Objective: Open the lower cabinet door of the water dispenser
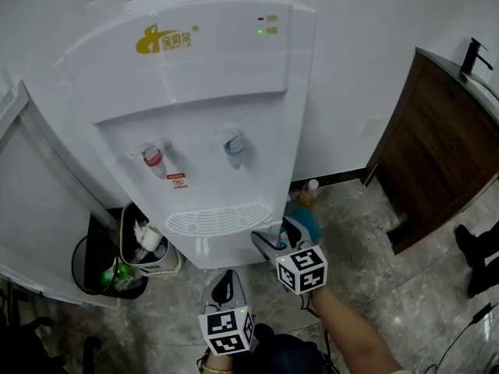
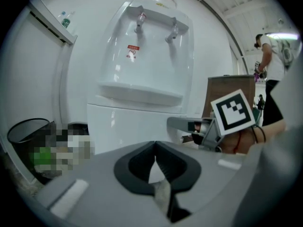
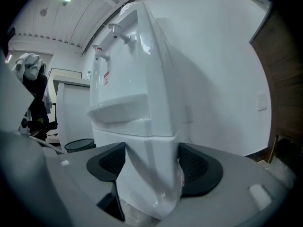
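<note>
The right claw (image 3: 151,170) was spread wide, its two dark pads standing either side of the front right corner of the water dispenser (image 3: 137,103), low on the body; whether the pads touched the plastic could not be told. Between them showed the lower cabinet door (image 3: 135,183), the white front panel under the drip tray, which in the left gripper view (image 2: 128,124) sat flush with the body. From the head view the right claw (image 1: 274,244) lay at the dispenser's lower right edge, its marker cube (image 1: 302,268) just behind it. The left claw (image 2: 155,148) was pressed together at the tips with nothing pinched, pointing at the door from a little way back; in the head view it (image 1: 224,287) hung in front of the dispenser, nearer the person and apart from the machine. Higher on the water dispenser (image 1: 203,92) stood a red tap (image 1: 153,158) and a blue tap (image 1: 234,148). To its left on the floor (image 1: 374,248) stood a white bin (image 1: 148,249) and a black wastebasket (image 1: 92,267); to its right a bottle (image 1: 312,187) and, further off, a wooden cabinet (image 1: 437,146).
</note>
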The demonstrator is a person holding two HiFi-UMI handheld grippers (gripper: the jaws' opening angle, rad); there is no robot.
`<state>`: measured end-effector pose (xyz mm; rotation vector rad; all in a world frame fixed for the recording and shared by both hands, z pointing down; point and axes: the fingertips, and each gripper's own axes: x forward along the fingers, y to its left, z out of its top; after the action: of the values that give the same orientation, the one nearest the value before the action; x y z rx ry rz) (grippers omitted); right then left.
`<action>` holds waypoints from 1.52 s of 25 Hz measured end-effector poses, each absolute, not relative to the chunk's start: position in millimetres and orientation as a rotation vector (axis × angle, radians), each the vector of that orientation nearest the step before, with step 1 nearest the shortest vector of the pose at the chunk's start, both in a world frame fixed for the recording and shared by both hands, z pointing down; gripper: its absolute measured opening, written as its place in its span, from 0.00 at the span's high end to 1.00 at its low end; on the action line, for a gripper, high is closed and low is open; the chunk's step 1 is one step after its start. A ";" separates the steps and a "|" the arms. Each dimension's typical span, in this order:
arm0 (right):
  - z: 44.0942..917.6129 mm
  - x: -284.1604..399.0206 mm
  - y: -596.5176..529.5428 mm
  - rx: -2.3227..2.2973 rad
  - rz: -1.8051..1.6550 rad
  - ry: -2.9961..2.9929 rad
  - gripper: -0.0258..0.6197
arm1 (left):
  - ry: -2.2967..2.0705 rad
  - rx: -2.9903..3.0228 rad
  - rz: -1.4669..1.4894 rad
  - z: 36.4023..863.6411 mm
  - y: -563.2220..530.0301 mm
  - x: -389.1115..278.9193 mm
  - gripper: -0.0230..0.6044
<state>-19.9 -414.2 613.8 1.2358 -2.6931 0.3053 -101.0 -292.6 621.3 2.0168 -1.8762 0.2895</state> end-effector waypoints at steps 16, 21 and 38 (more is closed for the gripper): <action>616.2 -17.5 -240.8 1.001 0.258 -2.740 0.73 | -1.767 2.159 0.350 585.0 -189.0 -77.3 0.95; 614.0 -38.2 -193.5 0.755 0.252 -2.773 0.94 | -1.643 2.206 0.277 583.7 -163.0 -55.5 0.95; 620.0 -65.5 -184.9 0.710 0.198 -2.790 0.96 | -1.714 2.147 0.286 604.4 -138.4 -61.2 0.95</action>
<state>-65.5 -184.9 620.0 0.7095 -2.7897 0.1979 -61.2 -138.4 604.4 2.1465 -1.7138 0.2859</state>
